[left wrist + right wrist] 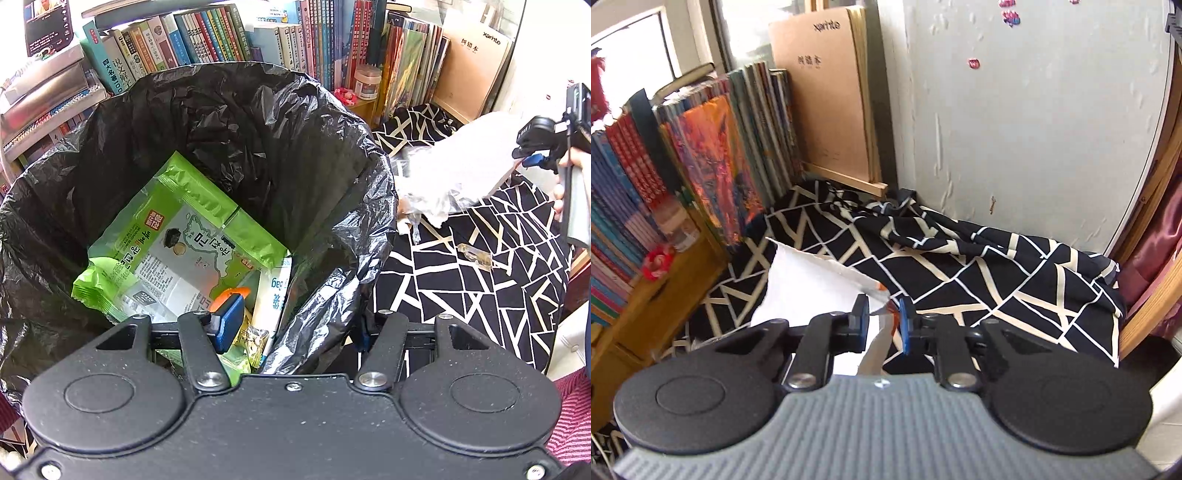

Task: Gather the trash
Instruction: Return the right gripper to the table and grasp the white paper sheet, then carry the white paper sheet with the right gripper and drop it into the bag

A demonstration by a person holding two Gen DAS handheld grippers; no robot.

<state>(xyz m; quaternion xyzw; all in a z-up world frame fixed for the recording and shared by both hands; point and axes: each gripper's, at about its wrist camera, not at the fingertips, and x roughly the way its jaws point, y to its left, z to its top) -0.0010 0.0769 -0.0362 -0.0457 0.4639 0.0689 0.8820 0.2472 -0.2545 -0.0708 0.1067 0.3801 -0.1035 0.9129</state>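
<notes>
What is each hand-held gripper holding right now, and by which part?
The right hand-held gripper pinches the white wrapper by its torn edge. The left hand-held gripper grips the rim of the black bin bag.

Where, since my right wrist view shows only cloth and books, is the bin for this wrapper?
Observer: The bin, lined with a black bag, stands to the left of your right claw.
Operator: Is the wrapper over it yet?
Observer: No. The wrapper hangs just outside the bin's right rim, above the cloth.
Operator: Any room inside?
Observer: Yes. A green packet lies low in it, with space above.
</notes>
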